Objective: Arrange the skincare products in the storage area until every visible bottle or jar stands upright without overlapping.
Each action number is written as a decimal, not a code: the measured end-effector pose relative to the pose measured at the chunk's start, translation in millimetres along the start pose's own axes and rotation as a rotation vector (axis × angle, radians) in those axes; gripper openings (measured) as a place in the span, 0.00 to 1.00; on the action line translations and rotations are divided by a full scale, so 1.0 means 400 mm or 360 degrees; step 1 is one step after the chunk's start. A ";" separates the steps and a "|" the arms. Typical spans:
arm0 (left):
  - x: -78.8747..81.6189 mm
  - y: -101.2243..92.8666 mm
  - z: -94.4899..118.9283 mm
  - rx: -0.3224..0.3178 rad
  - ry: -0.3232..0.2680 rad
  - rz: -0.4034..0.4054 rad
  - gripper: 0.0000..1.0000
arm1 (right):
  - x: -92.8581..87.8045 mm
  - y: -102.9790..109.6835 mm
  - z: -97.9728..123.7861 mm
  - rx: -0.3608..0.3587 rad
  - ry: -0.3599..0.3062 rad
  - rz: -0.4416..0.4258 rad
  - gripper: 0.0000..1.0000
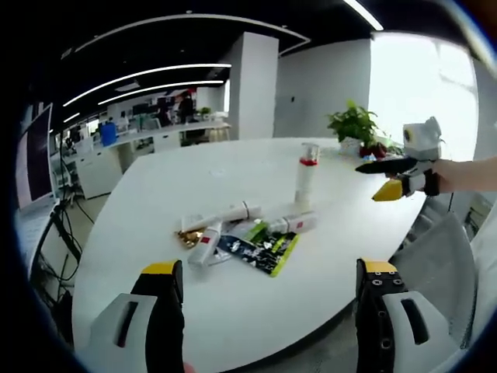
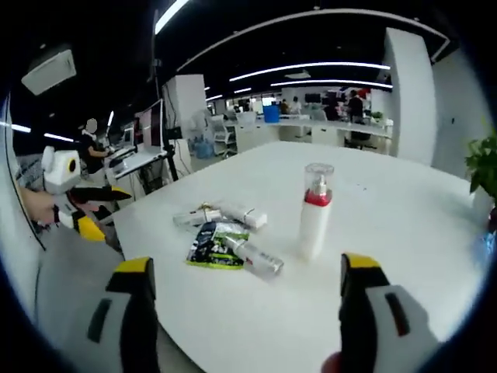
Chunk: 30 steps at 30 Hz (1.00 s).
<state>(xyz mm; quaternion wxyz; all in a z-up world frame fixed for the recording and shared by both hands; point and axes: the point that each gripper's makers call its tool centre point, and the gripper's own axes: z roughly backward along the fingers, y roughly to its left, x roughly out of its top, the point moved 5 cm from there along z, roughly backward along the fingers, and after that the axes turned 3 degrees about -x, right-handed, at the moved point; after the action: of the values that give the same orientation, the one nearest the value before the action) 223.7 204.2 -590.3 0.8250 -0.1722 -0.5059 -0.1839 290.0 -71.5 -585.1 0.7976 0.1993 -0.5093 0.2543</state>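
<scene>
On the table (image 1: 233,311), a pump bottle (image 1: 305,176) stands behind the sachet (image 1: 260,250) (tubes (image 1: 233,214) lie alongside).

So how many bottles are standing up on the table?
1. The pump bottle stands alone on the white table, beside the pile of lying tubes. Nothing else in the pile looks upright.

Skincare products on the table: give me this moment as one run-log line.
left gripper: open, empty | right gripper: open, empty | pump bottle: upright | tubes and sachet: lying flat, overlapping | white table: nothing grasped yet
</scene>
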 end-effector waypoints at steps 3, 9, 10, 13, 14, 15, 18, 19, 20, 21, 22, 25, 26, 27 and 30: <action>0.000 0.000 0.001 0.0000 -0.0003 0.0002 0.90 | -0.013 0.019 0.018 -0.0019 -0.0006 -0.0016 1.00; 0.000 0.001 0.000 -0.0002 -0.0002 0.0001 0.90 | -0.033 0.051 0.045 -0.0052 0.0020 0.0012 1.00; 0.000 0.001 0.000 -0.0002 -0.0002 -0.0001 0.90 | -0.030 0.054 0.051 -0.0072 -0.0003 -0.0015 1.00; 0.000 -0.001 0.000 -0.0002 -0.0002 -0.0005 0.90 | -0.034 0.055 0.063 -0.0140 -0.0012 -0.0021 1.00; 0.000 -0.001 0.000 -0.0002 -0.0002 -0.0007 0.90 | -0.036 0.053 0.066 -0.0176 -0.0020 -0.0050 1.00; 0.000 -0.001 0.000 -0.0001 -0.0001 -0.0008 0.90 | -0.036 0.051 0.068 -0.0203 -0.0035 -0.0079 1.00; -0.001 -0.002 0.000 -0.0001 0.0002 -0.0009 0.90 | -0.038 0.046 0.075 -0.0272 -0.0037 -0.0063 1.00; -0.001 -0.002 0.000 -0.0001 0.0004 -0.0011 0.90 | -0.036 0.042 0.076 -0.0303 -0.0040 -0.0042 1.00; -0.001 -0.002 -0.001 -0.0002 0.0001 -0.0012 0.90 | -0.035 0.043 0.077 -0.0318 -0.0039 -0.0039 1.00; 0.000 -0.002 -0.001 -0.0002 0.0001 -0.0011 0.90 | -0.036 0.043 0.077 -0.0327 -0.0038 -0.0041 1.00; -0.001 -0.001 -0.002 0.0000 0.0005 -0.0010 0.90 | -0.037 0.041 0.078 -0.0346 -0.0039 -0.0043 1.00; -0.001 0.001 -0.002 0.0000 0.0004 -0.0006 0.90 | -0.045 0.045 0.076 -0.0352 -0.0023 -0.0002 1.00; -0.001 0.001 -0.003 0.0000 0.0006 -0.0005 0.90 | -0.048 0.045 0.074 -0.0351 -0.0011 0.0019 1.00; 0.000 0.000 -0.004 -0.0004 0.0005 -0.0005 0.90 | -0.052 0.045 0.071 -0.0351 0.0009 0.0049 1.00; 0.000 -0.001 -0.005 -0.0011 0.0005 -0.0012 0.90 | -0.052 0.048 0.067 -0.0341 0.0015 0.0070 1.00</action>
<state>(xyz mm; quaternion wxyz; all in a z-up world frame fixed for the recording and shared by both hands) 225.0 202.7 -591.1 0.8244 -0.1728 -0.5047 -0.1891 251.8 -76.0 -592.4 0.8110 0.1003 -0.5340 0.2168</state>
